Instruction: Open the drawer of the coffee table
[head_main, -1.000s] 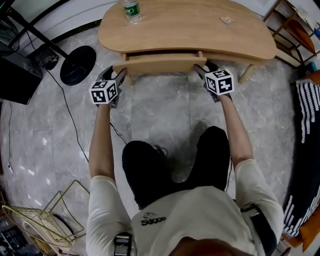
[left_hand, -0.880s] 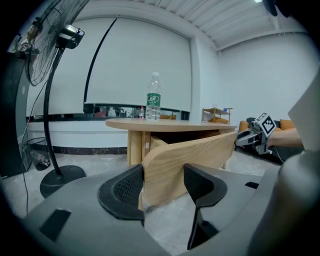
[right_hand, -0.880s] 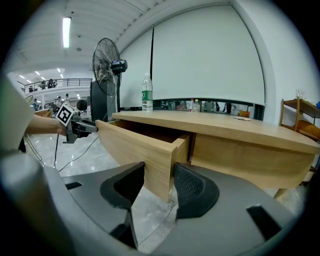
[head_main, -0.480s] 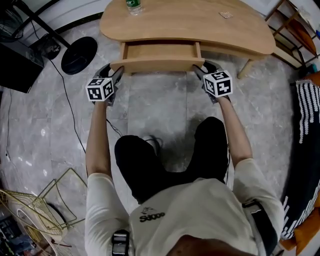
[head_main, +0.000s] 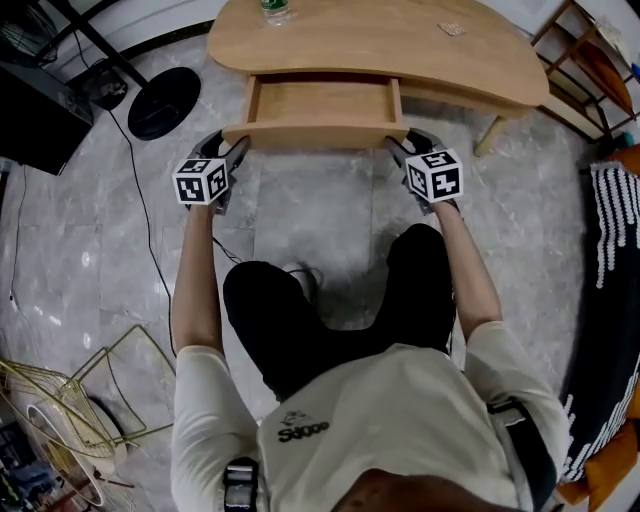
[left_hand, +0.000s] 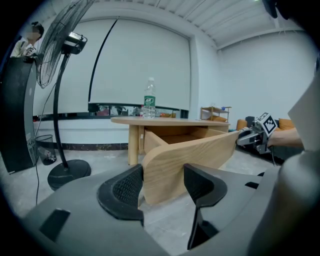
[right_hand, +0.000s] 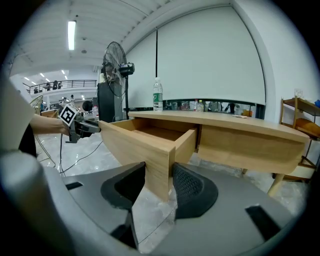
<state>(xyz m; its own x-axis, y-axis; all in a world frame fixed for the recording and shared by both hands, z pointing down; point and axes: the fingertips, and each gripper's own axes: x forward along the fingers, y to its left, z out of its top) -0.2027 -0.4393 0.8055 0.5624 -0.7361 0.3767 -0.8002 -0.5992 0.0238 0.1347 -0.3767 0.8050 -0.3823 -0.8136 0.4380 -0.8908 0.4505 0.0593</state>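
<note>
The drawer is seen standing well out from under the table. Its bare wooden inside is exposed, and its front panel is turned toward the person. The panel's left end is pinched by the left gripper and its right end by the right gripper.

In the left gripper view, the rounded end of the panel is clamped between the two pads. In the right gripper view, the squared corner is gripped the same way, with a jaw pressed against each face.

Both arms are held out forward, almost straight and roughly parallel. The left forearm and the right forearm are set to either side of the knees, which are clad in black. The grippers are pointed forward and tipped slightly down, with the left cube and the right cube riding on top just ahead of the hands. Each gripper is caught in the other's view at the far end of the panel.

A bottle is stood upright at the table's far edge. The round base of a fan is set on the floor to the left of the table.
</note>
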